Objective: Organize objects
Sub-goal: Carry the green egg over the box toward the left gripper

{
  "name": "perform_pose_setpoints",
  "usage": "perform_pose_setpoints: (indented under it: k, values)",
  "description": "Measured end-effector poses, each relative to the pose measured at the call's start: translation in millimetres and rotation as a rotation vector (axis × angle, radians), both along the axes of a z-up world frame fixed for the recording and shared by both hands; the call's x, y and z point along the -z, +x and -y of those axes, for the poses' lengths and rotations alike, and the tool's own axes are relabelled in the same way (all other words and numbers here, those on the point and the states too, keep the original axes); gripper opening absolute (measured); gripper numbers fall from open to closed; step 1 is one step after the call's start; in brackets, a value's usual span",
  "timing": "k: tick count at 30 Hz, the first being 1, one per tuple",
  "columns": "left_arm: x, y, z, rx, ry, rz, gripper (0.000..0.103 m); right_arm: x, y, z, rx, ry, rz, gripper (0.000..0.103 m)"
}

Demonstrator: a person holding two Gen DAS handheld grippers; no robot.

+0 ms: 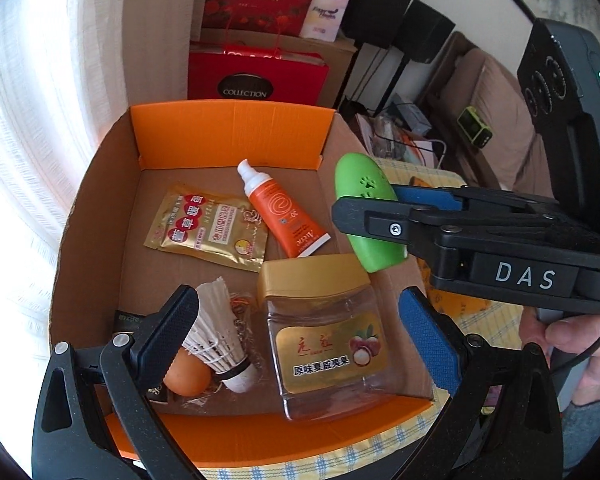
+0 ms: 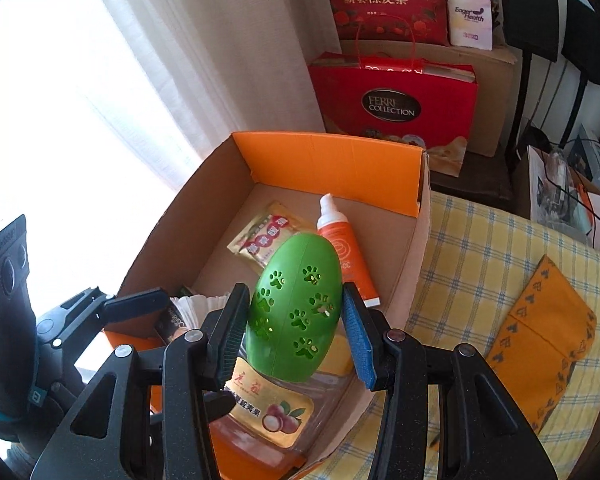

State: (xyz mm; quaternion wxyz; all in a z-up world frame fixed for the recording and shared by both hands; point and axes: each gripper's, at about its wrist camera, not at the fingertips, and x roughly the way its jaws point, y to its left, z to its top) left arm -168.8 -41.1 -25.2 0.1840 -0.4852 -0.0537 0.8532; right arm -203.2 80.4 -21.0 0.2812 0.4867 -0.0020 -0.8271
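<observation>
Left gripper [image 1: 296,332] low over near-left part of cardboard box [image 1: 228,136], fingers [image 1: 172,328] spread wide, nothing between them. Below, near-left corner of box: shuttlecock [image 1: 216,332] lying on its side w/ orange ball [image 1: 188,376] touching it; a few orange rubber bands just beyond. Toward far-left of box floor: gold sachet [image 1: 208,226] lying flat. Mid box: orange tube [image 1: 278,210], white cap toward far wall, crimped end toward near-right, close beside sachet. Near wall, centre-right: clear jar w/ gold lid [image 1: 324,332] on its side, label up, lid toward box middle. Right side: right gripper [image 2: 296,332] pinching green egg-shaped case [image 2: 296,312] w/ paw-print cutouts, fingers [image 2: 358,344] pressed on both flanks; case off the floor, above box's right wall area & over the jar. Box sits on worktop w/ yellow checked cloth [image 2: 472,264], at its left edge. Orange patterned cloth pouch [image 2: 540,344] near worktop's right edge, well apart from box. Beyond far edge: red gift bag [image 2: 396,104], red tea box [image 2: 384,0] above it.
</observation>
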Motion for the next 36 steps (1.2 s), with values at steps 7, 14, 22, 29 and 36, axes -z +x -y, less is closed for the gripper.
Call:
perform_pose_setpoints:
  k: [7,14,22,29,36]
  values:
    - [-8.1,-1.5,-15.9,0.01,-0.002,-0.036,0.1,-4.2,0.6,-2.3,-0.002,-0.019,0.008,0.047]
    - [-10.8,6.8,-35.9,0.058,0.017,-0.032,0.1,-13.3,-1.3,-34.9,0.045,-0.016,-0.006,0.047]
    - [-12.6,20.8,-81.5,0.143,0.026,-0.037,0.1,-24.3,1.9,-93.1,0.128,0.005,-0.024,0.047]
    - [-14.1,15.3,-96.6,0.118,0.042,-0.044,0.1,-33.5,8.0,-114.6,0.148,-0.013,-0.029,0.047]
    - [-20.5,8.8,-100.4,0.101,0.036,-0.084,0.1,-31.6,14.4,-94.2,0.092,-0.046,-0.008,0.047]
